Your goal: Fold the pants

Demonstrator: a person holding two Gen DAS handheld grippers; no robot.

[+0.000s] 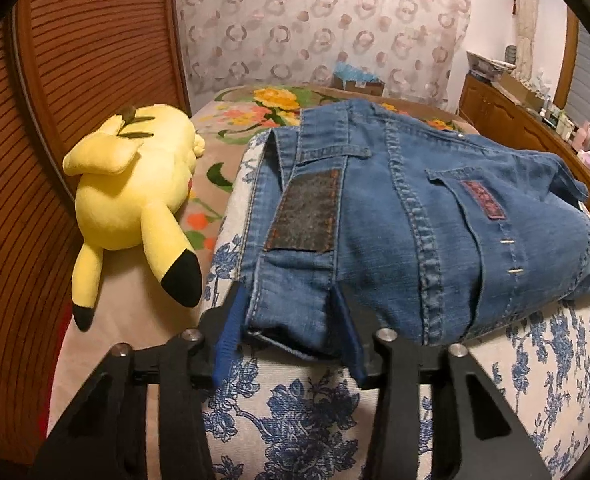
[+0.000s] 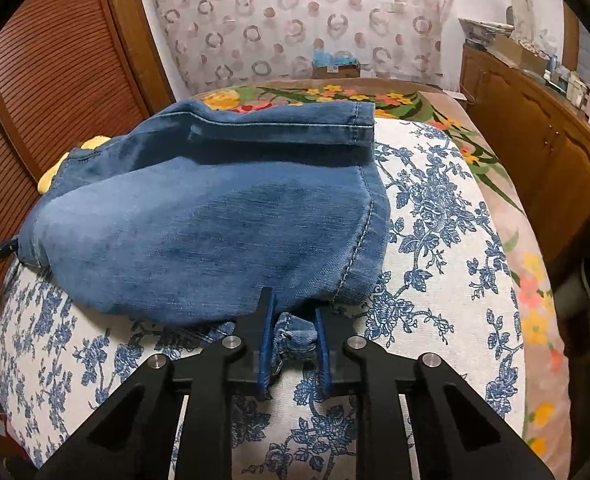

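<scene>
Fingers (image 1: 231,332) of both grippers pinch the jeans (image 2: 199,224), left wider.

blue pants (image 1: 435,216) (denim), yellow plush (image 1: 135,200)

Jeans (image 1: 435,216): matt blue denim, stitched seams, rough dark waistband patch (image 1: 307,212). Bedcover (image 2: 435,216): woven floral cloth. Plush toy (image 1: 135,188): soft yellow pile. Door (image 1: 95,40): ribbed wood.
</scene>
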